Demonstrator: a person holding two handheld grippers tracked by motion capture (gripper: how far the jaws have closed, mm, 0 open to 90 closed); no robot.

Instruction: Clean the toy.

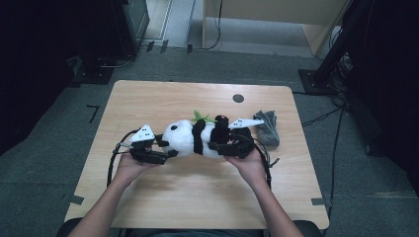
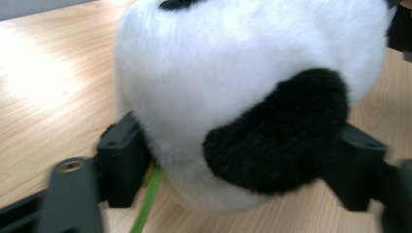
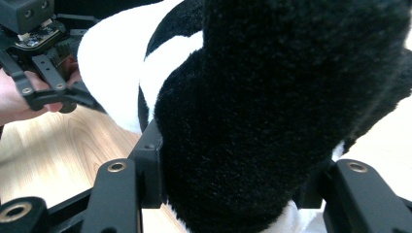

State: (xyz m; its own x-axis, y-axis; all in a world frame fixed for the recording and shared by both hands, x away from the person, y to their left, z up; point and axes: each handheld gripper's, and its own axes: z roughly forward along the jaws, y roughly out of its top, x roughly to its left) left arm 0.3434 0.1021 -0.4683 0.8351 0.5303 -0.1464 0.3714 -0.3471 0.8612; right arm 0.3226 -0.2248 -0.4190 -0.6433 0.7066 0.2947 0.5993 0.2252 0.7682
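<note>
A black and white plush panda (image 1: 185, 138) lies on its side in the middle of the wooden table (image 1: 163, 192). It has a green leaf (image 1: 200, 116) at its far side. My left gripper (image 1: 165, 148) is at the panda's head. In the left gripper view its jaws (image 2: 240, 165) press the white fur on one side and a black ear (image 2: 282, 136) on the other. A green strand (image 2: 148, 199) runs by the left jaw. My right gripper (image 1: 217, 144) is shut on a black limb (image 3: 272, 107) of the panda, which bulges between the jaws (image 3: 243, 179).
A crumpled grey cloth (image 1: 267, 127) lies on the table to the right of the panda. A round dark hole (image 1: 238, 98) sits near the table's far edge. Cables trail off the right side onto the grey carpet.
</note>
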